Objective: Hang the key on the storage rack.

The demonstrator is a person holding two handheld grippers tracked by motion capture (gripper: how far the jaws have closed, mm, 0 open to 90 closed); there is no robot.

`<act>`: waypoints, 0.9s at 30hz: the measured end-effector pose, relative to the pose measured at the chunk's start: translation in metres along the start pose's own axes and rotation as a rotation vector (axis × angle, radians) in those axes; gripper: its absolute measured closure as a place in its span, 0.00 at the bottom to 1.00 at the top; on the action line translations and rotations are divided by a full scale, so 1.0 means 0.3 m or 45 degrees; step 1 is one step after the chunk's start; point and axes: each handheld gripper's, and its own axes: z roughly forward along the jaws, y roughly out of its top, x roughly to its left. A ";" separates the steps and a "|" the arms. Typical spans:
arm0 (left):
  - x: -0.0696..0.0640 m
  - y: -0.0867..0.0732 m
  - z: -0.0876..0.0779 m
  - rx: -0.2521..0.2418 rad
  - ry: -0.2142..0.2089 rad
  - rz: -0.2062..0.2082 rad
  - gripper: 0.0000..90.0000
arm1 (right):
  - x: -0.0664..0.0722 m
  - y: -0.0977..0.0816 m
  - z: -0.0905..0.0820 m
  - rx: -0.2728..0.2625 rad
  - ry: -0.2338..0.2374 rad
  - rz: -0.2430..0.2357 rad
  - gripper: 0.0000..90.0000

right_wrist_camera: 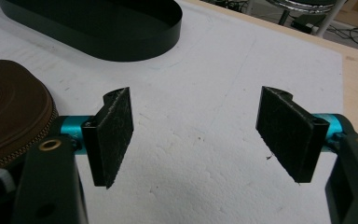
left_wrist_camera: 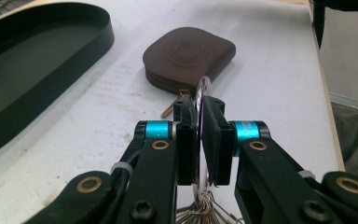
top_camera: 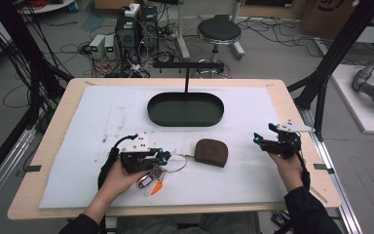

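We see the left tongs [left_wrist_camera: 199, 140] nearly closed on a thin metal key ring [left_wrist_camera: 202, 93]; the pads hide most of the ring, and whether they press it or a sliver of gap remains is hard to make out. The keys [top_camera: 151, 183] hang under the left hand [top_camera: 121, 178], largely covered by it in the high view and cut off at the bottom edge of the left gripper view. The ring lies on the white tabletop [top_camera: 102, 122], just beside the brown zip pouch [top_camera: 212, 152]. The right tongs [right_wrist_camera: 200, 135] stand wide open, holding nothing, with the pouch partly cut off beside one pad. A black oval tray [top_camera: 185, 108] sits farther back.
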 end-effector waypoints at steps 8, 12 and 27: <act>0.004 -0.001 -0.003 0.001 -0.005 -0.008 0.95 | -0.001 0.000 0.001 0.001 0.003 -0.003 0.31; 0.004 0.002 -0.006 -0.009 -0.003 -0.011 0.96 | -0.001 0.000 0.000 0.002 0.001 -0.002 0.31; 0.020 0.069 -0.073 -0.139 0.078 0.003 0.96 | -0.003 -0.001 0.004 0.002 0.001 0.000 0.31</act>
